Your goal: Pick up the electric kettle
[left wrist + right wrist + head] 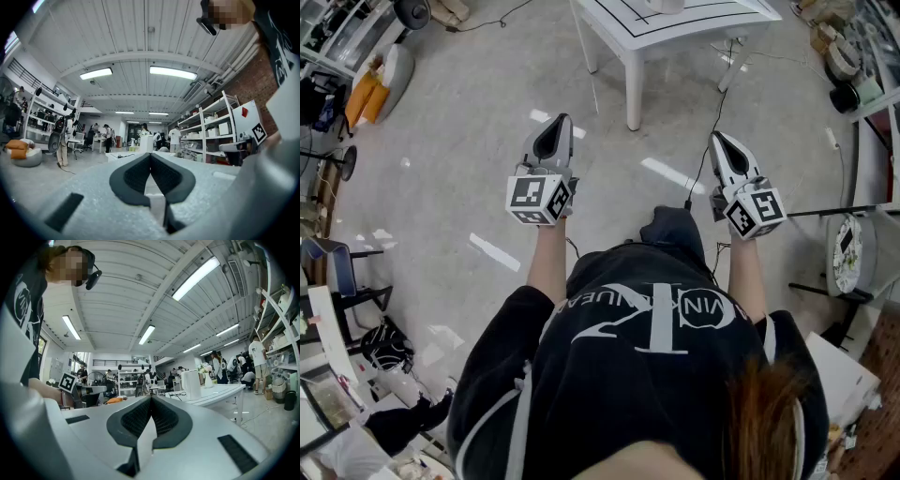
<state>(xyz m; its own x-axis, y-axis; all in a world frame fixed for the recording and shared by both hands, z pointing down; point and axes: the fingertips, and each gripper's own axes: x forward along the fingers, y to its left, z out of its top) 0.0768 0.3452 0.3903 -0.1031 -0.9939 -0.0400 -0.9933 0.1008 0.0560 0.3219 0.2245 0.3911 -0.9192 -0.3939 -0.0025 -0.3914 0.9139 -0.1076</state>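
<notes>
Left gripper (150,155) and right gripper (151,397): jaws pressed together, empty. White electric kettle (191,384) stands upright on white table (220,392), at 1 o'clock from the right jaws, well apart. Judged rigid, smooth-walled, heavier if filled. Best gripped by the handle, which is not discernible.

Head view: above the person (647,375), facing steeply down.
Gripper views: low, level, forward along jaws.
Shared: table (722,17) (220,391).

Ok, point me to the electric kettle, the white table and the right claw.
electric kettle (191,384), right gripper view, middle of its white body.
white table (224,391), right gripper view, bare tabletop right of the kettle.
right claw (151,397), right gripper view, where its shut tips meet.
</notes>
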